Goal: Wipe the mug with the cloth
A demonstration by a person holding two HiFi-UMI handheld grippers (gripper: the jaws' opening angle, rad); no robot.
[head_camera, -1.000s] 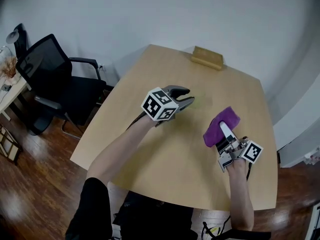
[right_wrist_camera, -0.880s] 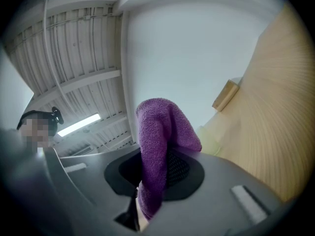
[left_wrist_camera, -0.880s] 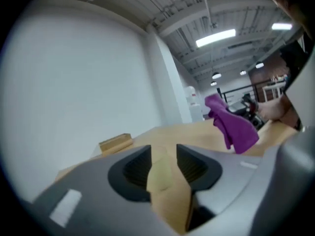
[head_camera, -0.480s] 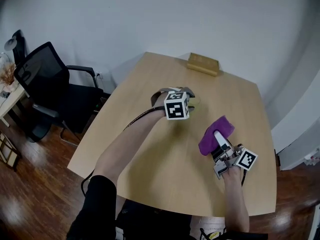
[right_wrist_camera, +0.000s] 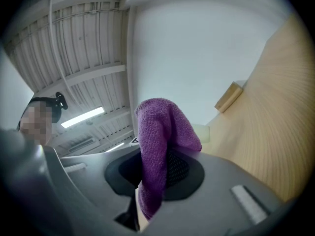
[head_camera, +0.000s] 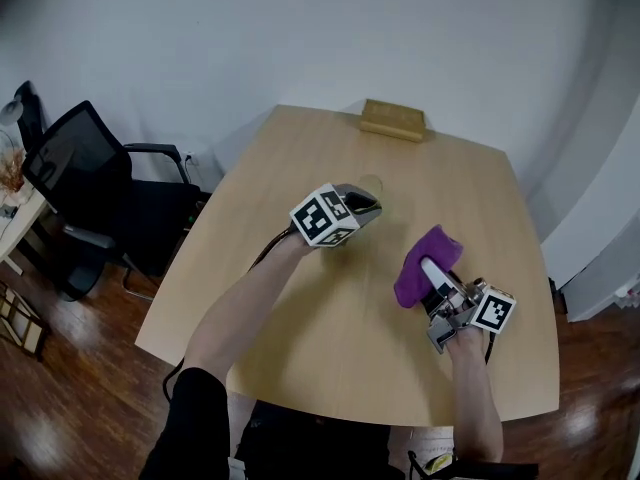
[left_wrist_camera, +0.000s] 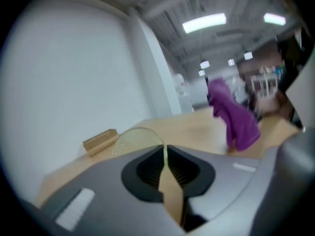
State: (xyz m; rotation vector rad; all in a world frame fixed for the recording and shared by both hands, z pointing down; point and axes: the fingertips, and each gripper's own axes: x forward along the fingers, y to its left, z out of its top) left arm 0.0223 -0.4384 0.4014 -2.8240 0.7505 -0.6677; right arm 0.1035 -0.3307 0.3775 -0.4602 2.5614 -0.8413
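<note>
Pale wooden bench (head_camera: 330, 358) in a white-walled room, with a black office chair (head_camera: 85, 183) beside it, a wooden block (head_camera: 392, 120) at its far edge, and black-and-white square markers on the gripper cubes (head_camera: 325, 216). Near the middle is a pale yellow mug (head_camera: 372, 188); the left gripper (left_wrist_camera: 165, 156) has just been closing, and its fingers pinch narrow on the mug's thin wall. The right gripper (right_wrist_camera: 150, 181), near the bench's right side, has its fingers clamped on a purple cloth (right_wrist_camera: 160, 132), apart from the mug.

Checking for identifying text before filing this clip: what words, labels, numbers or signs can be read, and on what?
No readable text.
Left marker cube, right marker cube: black-and-white square patterns only, no letters.
Small sign behind the cloth, right gripper view: too blurred to read.
</note>
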